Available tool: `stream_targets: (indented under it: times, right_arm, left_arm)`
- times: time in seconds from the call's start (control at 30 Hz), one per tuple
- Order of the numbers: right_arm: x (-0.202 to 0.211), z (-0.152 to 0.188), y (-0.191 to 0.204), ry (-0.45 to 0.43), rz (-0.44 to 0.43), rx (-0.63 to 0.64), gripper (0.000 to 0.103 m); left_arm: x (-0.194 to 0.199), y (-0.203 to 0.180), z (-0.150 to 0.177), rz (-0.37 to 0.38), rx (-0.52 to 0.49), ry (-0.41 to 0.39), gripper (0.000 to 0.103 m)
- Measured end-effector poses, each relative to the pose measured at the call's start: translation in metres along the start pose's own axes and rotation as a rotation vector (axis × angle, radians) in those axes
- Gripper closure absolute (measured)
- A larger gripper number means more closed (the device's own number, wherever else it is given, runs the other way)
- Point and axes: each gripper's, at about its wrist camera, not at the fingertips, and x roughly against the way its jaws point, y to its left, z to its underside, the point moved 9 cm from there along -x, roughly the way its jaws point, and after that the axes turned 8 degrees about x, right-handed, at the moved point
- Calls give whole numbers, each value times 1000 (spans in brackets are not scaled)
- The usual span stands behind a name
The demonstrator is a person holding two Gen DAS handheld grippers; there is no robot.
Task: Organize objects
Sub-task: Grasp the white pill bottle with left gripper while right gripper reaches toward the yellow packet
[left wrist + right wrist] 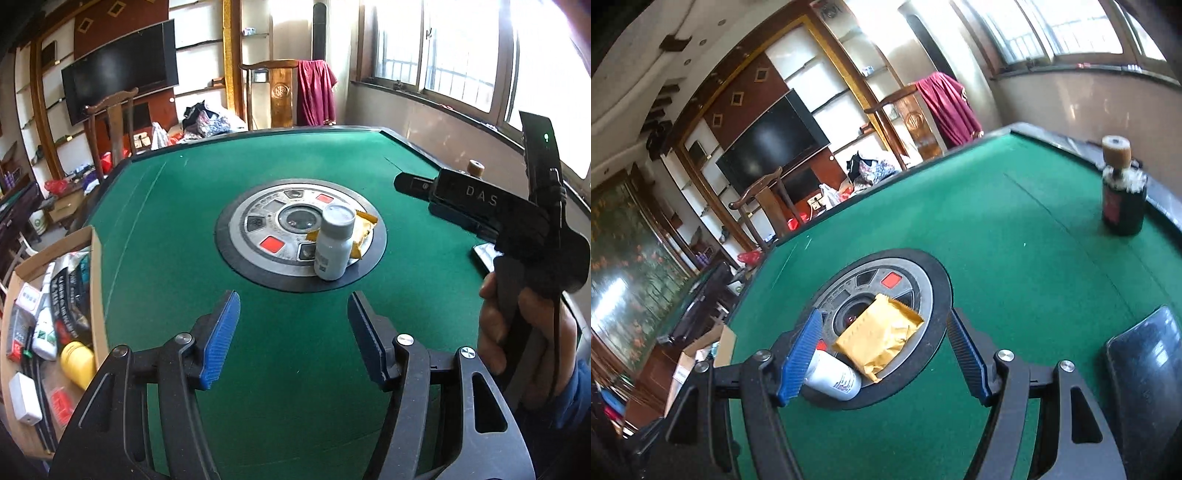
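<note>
- Nearest us, our left claw (293,332) hangs with jaws apart, nothing between them, over the green desk (184,229).
- Our right claw (882,354) is likewise spread and empty.
- Beyond, a white bottle (332,243) stands on the centre disc (255,236), touching a yellow packet (879,341).
- Far right stands a dark bottle (1123,195); at the left edge, a box (96,280).

On the desk (280,173):
- white bottle (333,242): 1, at the round centre panel (258,229), about 4 o'clock on it.
- yellow packet (360,234): 1, touching the bottle.
- dark bottle with cork-coloured stopper (1123,192): 1, toward 2 o'clock near the desk edge.
- red squares on the centre panel: 2.

Off the desk at 8 o'clock:
- cardboard box (96,280): 1, holding a mix of items; exact count cannot be told.
- yellow cylinder (77,363) within it: 1.

Hand-held grippers: 2, left hand-held gripper (293,339), right hand-held gripper (882,354).
</note>
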Motion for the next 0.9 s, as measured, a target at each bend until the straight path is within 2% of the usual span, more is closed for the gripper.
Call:
stream_targets:
  times: [0.33, 0.67, 0.9]
  right_arm:
    - [-3, 0, -4, 11, -32, -57, 33]
    - [-8, 6, -4, 48, -70, -115, 33]
    - [-10, 11, 0, 68, -84, -129, 33]
  left_arm:
    - [-29, -19, -25, -58, -46, -25, 42]
    - [-76, -30, -34, -132, -86, 14, 41]
    - [-100, -28, -37, -152, -77, 35, 41]
